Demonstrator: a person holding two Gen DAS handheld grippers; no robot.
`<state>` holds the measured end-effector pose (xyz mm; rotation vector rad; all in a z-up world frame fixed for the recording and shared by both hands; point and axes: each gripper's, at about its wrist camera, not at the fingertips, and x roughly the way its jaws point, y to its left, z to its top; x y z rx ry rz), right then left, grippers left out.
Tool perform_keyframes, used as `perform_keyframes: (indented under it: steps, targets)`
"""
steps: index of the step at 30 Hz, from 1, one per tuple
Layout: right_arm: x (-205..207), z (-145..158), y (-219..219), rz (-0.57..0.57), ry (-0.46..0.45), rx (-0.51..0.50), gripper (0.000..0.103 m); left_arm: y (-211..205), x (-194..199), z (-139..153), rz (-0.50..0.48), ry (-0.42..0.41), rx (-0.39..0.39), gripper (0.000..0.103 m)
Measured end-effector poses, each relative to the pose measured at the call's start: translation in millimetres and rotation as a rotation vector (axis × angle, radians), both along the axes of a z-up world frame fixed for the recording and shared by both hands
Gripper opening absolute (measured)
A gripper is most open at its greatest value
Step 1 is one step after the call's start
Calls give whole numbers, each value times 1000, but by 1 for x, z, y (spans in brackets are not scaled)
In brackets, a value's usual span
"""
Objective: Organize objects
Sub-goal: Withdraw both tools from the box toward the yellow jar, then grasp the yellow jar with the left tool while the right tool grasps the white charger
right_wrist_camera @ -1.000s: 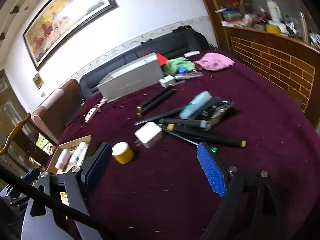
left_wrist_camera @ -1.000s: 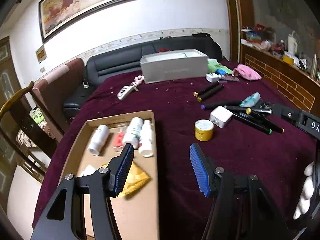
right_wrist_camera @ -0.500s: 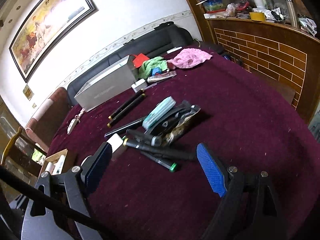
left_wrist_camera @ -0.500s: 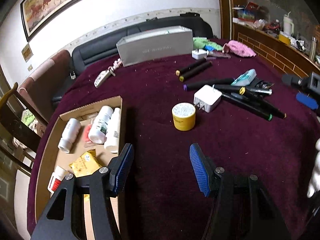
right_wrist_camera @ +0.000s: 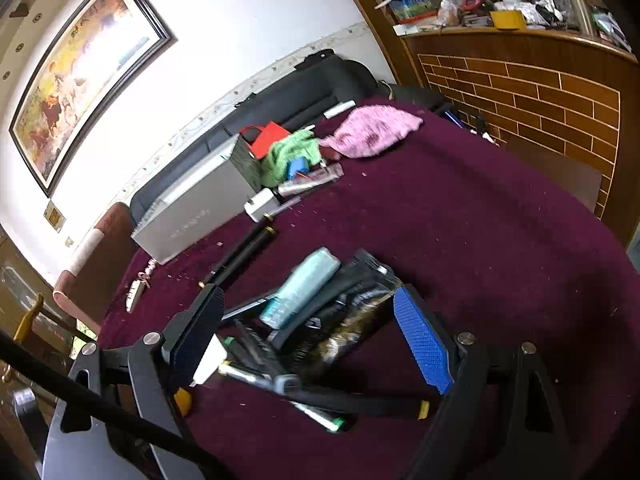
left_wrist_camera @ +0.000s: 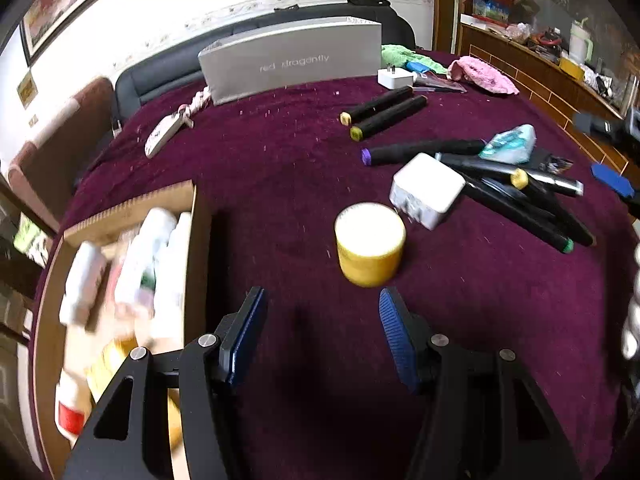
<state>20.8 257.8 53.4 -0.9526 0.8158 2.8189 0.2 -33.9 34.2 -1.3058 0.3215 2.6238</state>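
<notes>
- Our left gripper (left_wrist_camera: 320, 312) is open, nothing between the blue pads, low over the maroon tablecloth (left_wrist_camera: 280, 168).
- Yellow jar (left_wrist_camera: 370, 244) with a white lid stands upright just ahead of the left gripper, apart from the pads.
- White charger block (left_wrist_camera: 426, 190) sits just beside the jar, on the far right of it.
- Cardboard box (left_wrist_camera: 192, 240) is at the table's left edge; white bottles (left_wrist_camera: 160, 256) lie inside, blurred.
- Our right gripper (right_wrist_camera: 308, 328) is wide open and empty, over the marker pile (right_wrist_camera: 320, 376).
- Teal tube (right_wrist_camera: 300, 288) lies on the pile, between the right gripper's fingers in view; we cannot tell any contact.
- Grey shoebox (left_wrist_camera: 292, 64) stands along the far edge.
- Pink cloth (right_wrist_camera: 372, 130) and green cloth (right_wrist_camera: 292, 152) lie near the far right corner.
</notes>
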Motion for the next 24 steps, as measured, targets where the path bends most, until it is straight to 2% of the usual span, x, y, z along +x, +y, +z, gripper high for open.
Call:
perform_keyframes:
  steps: [2,4,8,13,16,18,20,21,24]
  targets:
    - [-4,-10,6,10,-41,-35,87,4,-10,-1,-19,11,-1,52]
    - [-4,-10,10,8,-42,-55,87,11,-20,-4,-46,13,6,52]
    - [-1,-9,8,10,-35,-40,87,30,-35,-19,-85,7,-43,52]
    - [-6,-13,4,18,-56,-36,87,34,-38,-14,-112,14,29,52]
    - [-6,-15,5,19,-65,-39,87,39,-46,-15,-112,20,-8,52]
    - [-7,-16,5,23,-71,-38,87,39,-54,-17,-108,3,11,52]
    - [-8,-16,3,26,-71,-31,87,35,-63,-23,-83,-47,57,47]
    - [-8,-16,2,29,-71,-28,87,33,-63,-22,-71,-42,70,33]
    - [-10,-17,0,41,-78,-22,87,27,-54,-15,-69,-32,99,34]
